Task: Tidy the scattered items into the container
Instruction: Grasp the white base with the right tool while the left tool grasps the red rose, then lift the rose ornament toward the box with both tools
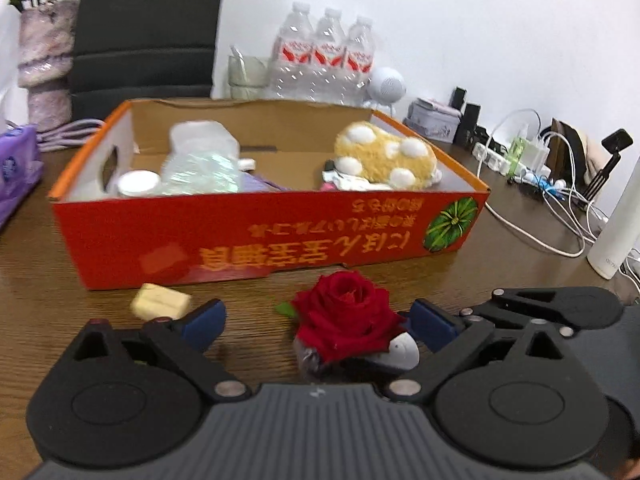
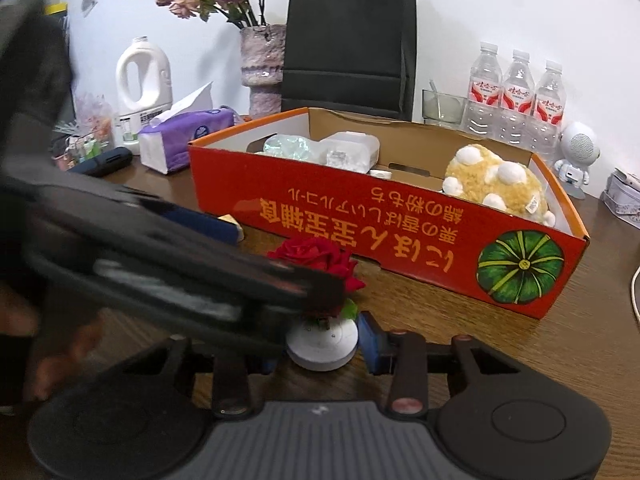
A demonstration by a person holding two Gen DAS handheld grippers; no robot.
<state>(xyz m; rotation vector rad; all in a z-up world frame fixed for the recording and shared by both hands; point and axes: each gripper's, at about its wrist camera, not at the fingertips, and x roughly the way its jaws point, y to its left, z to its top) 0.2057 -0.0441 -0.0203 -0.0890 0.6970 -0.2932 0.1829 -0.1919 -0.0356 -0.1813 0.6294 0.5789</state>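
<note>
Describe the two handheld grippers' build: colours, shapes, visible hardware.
Both match. The left gripper has a ribbed dark-grey central body, black linkage arms with triangular cut-outs, round black discs at either side, silver pivot rivets and blue fingers. The right gripper is built the same, its pivots coppery, blue fingers too. No cables or sleeves visible.

A brown wooden desk (image 2: 560,360) carries three clear plastic water bottles (image 2: 516,96) beside a small white robot-shaped speaker (image 2: 576,156). A purple tissue pack (image 2: 180,140) lies near a white plastic jug (image 2: 142,80), a mottled pink vase (image 2: 262,64) and a black paper bag (image 2: 348,44).
</note>
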